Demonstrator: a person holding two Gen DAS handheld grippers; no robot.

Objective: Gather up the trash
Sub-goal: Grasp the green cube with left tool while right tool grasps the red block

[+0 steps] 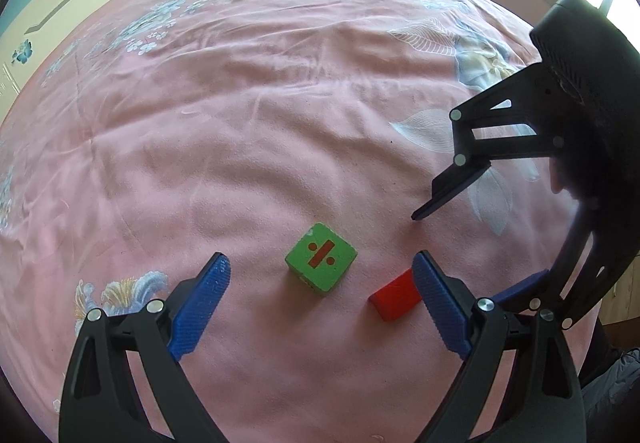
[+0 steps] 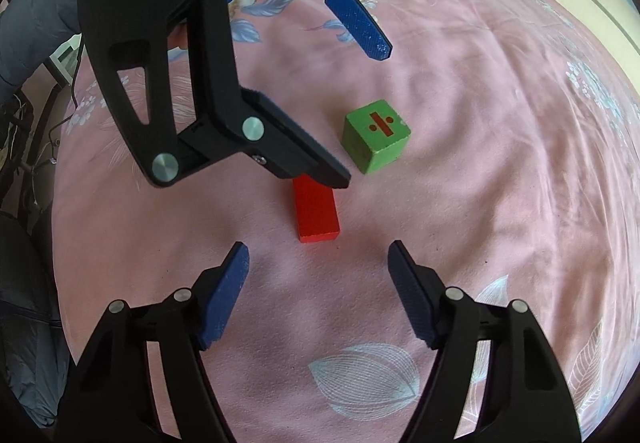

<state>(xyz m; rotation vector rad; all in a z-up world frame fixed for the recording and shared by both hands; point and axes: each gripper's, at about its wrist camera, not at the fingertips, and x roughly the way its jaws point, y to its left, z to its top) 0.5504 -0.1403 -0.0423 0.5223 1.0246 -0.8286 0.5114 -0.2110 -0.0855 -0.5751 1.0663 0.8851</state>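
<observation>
Left wrist view: on a pink floral bedspread (image 1: pixel 240 123), the left gripper (image 1: pixel 322 275) hangs spread around a green cube (image 1: pixel 321 258), not touching it; a red block (image 2: pixel 316 213) lies just beside, ahead of the right gripper's (image 2: pixel 318 263) parted, empty fingers.

Bright window daylight, fisheye-warped edges

both grippers point steeply down over the pink bedspread (image 1: pixel 280 103), jaws apart and empty: left gripper (image 1: pixel 322 283) spread wide, right gripper (image 2: pixel 318 275) close beside it, narrower.
</observation>
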